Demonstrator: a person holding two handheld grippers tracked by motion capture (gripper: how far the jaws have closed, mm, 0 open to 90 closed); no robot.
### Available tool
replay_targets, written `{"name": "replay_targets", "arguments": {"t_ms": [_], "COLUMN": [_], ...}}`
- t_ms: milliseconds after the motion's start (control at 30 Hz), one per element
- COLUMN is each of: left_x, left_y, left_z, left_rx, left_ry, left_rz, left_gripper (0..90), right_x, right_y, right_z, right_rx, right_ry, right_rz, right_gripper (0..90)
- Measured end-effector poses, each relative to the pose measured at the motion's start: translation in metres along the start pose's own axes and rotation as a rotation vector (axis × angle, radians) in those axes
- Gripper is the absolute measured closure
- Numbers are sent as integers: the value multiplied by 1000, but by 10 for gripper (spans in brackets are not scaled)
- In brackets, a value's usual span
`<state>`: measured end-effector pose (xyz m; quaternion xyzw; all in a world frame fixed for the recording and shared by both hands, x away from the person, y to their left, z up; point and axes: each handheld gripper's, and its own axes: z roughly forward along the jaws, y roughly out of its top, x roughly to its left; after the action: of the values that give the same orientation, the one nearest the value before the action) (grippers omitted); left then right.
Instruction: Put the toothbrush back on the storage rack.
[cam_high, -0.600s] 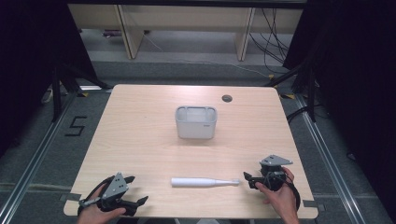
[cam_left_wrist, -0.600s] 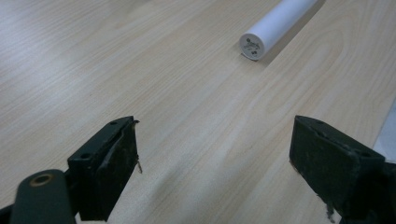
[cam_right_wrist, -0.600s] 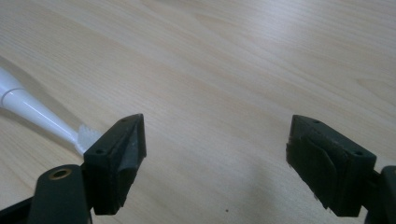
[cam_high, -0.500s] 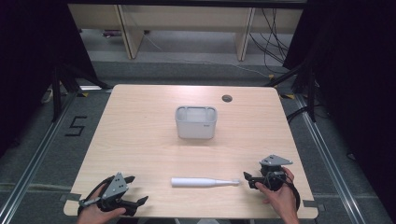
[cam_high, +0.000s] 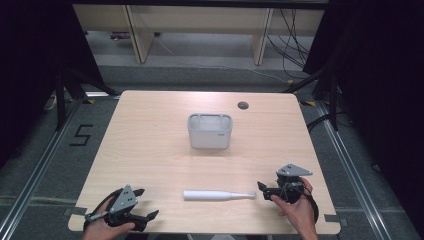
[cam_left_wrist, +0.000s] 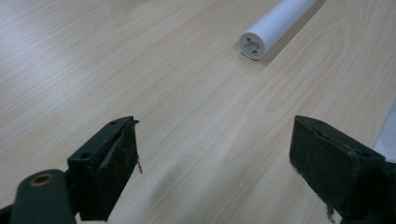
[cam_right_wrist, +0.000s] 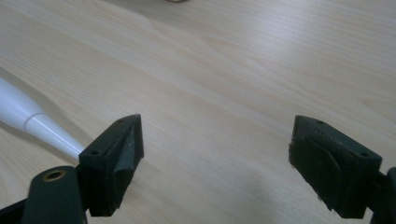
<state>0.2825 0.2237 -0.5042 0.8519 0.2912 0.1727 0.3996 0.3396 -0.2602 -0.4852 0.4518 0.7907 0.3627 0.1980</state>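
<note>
The right gripper (cam_high: 265, 191) is sitting near the front right corner of the table (cam_high: 150, 140), with its jaws standing wide apart and nothing between them. It is pointing at the thin tip of a white toothbrush handle (cam_high: 218, 195), which is lying flat near the front edge, just beside the jaws. The left gripper (cam_high: 145, 205) is resting at the front left corner, also wide open and holding nothing. A white box (cam_high: 210, 131) is standing in the middle of the table, well apart from both.
</note>
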Motion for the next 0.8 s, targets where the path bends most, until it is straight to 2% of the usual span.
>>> {"name": "replay_targets", "arguments": {"t_ms": [33,67,100,133,167,200,233,267,300,333,367,433,467,500,533,567,600,667,700,733,767,800], "left_x": [-2,-2,0,-2,0,0,-1,-1,-1,-1,-1,0,-1,-2,-1,-1,-1,-1,-2,-2,-2,-1], "left_y": [0,0,0,0,0,0,0,0,0,0,0,0,-1,-1,-1,-1,-1,-1,-1,-1,-1,-1], "left_z": [1,1,0,1,0,0,1,1,1,1,1,0,2,2,2,1,2,1,2,2,2,3], "left_rx": [-16,-15,-1,-16,2,-2,-6,-6,-6,-9,-9,4,-17,-18,-14,-6,-15,-4,-17,-16,-18,-21], "left_ry": [-6,-8,2,-8,2,5,6,1,5,7,7,1,2,5,6,6,5,6,5,4,5,-6], "left_rz": [-18,-22,-1,-18,0,4,-1,-3,-4,-8,-8,6,-20,-27,-22,-12,-22,-14,-26,-27,-30,-28], "left_gripper": [147,147,147,147,147,147,147,147,147,147,147,147,147,147,147,147,147,147,147,147,147,147], "right_x": [1,5,7,7,8,9,9,13,13,17,14,16,19,19,20,25,22,24,26,26,30,29], "right_y": [1,3,4,5,6,8,8,10,10,12,13,14,16,16,17,18,19,20,21,22,22,23], "right_z": [0,-1,-2,-2,0,-1,1,1,2,1,4,3,4,5,6,4,7,9,9,10,10,12], "right_rx": [-6,3,-1,-8,-20,-19,-28,-26,-27,-19,-31,-26,-22,-26,-18,5,-17,-15,-10,-12,-2,-16], "right_ry": [-10,5,1,12,20,15,14,31,30,28,36,31,39,32,46,43,47,53,52,64,64,73], "right_rz": [-9,24,26,8,-8,-13,-40,-8,-25,7,-46,-27,-24,-35,-37,15,-40,-43,-26,-52,-29,-62], "right_gripper": [205,214,228,243,254,258,262,269,276,282,285,296,316,316,319,330,343,350,360,379,394,410]}}
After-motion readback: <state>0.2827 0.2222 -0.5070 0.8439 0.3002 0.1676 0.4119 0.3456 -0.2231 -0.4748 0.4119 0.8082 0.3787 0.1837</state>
